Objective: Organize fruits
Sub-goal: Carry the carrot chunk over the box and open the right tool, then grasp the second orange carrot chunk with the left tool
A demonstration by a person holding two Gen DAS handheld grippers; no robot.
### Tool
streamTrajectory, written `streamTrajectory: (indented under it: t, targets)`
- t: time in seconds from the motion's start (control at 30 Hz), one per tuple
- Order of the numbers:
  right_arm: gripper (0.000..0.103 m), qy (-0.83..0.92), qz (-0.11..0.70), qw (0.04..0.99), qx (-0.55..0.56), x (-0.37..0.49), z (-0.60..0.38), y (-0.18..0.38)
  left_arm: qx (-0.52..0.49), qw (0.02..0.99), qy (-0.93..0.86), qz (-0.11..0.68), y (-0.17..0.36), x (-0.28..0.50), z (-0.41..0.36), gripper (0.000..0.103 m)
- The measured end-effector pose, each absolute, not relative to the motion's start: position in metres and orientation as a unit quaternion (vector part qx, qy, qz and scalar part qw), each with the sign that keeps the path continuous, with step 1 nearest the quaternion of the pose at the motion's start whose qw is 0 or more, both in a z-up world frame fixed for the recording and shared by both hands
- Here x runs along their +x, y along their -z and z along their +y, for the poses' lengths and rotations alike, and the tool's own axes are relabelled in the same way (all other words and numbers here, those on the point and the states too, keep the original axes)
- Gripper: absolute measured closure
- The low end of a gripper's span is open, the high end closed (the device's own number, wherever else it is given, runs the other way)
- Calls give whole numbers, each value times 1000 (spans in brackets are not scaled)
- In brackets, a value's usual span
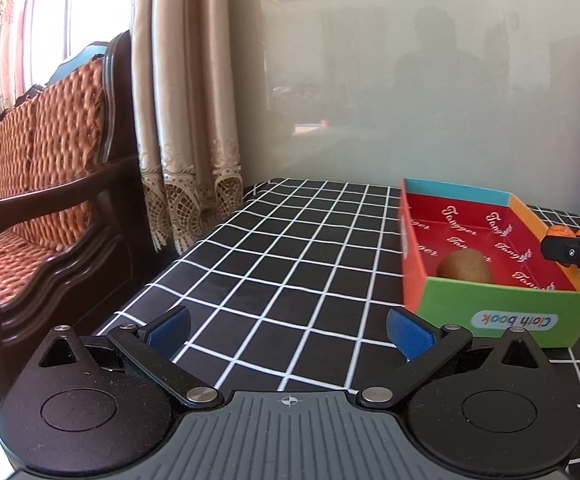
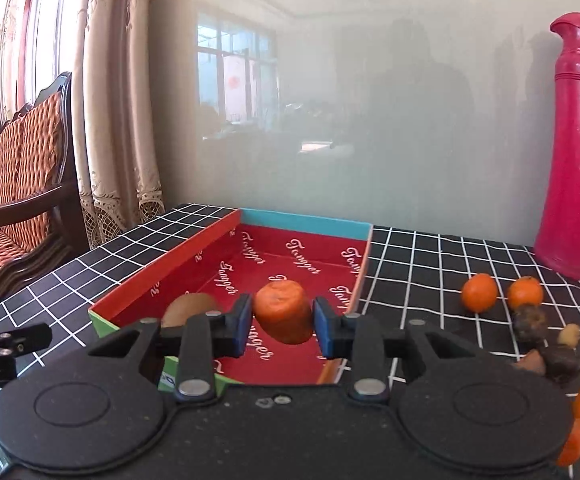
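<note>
A colourful cardboard box with a red printed inside lies on the checked tablecloth. One brown kiwi rests near its front wall, also visible as the kiwi in the right wrist view. My right gripper is shut on a wrinkled orange tangerine, held above the box's near end. In the left wrist view that right gripper enters at the right edge over the box. My left gripper stands open and empty over the cloth, left of the box.
Loose tangerines and several dark dried fruits lie on the cloth right of the box. A tall pink thermos stands at the back right by the glass wall. A wooden sofa and curtains sit past the table's left edge.
</note>
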State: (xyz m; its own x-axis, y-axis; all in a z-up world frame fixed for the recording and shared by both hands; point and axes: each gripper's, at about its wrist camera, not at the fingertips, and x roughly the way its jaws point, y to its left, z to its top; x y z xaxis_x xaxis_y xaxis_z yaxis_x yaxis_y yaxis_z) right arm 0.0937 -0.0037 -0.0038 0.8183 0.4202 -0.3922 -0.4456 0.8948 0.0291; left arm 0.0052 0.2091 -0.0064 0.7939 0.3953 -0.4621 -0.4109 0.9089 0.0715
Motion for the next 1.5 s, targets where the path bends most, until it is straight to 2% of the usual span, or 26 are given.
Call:
streamTrajectory:
  t: [0.13, 0.27, 0.43, 0.6, 0.93, 1.5]
  targets:
    - [70, -230, 207, 950, -35, 94, 7, 8, -21, 946, -217, 241, 7, 3, 215, 0]
    - [57, -226, 201, 952, -32, 91, 7, 9, -24, 947, -215, 239, 7, 3, 215, 0]
    - [52, -213, 176, 961, -26, 86, -4, 3, -24, 949, -207, 235, 5, 5, 210, 0]
    - [38, -182, 152, 971, -20, 80, -27, -4, -19, 953, -194, 232, 3, 8, 197, 0]
    - [32, -112, 136, 984, -6, 74, -86, -15, -26, 962, -152, 224, -5, 17, 164, 0]
    - [30, 4, 140, 989, 44, 48, -208, -19, 7, 977, -43, 208, -8, 27, 63, 0]
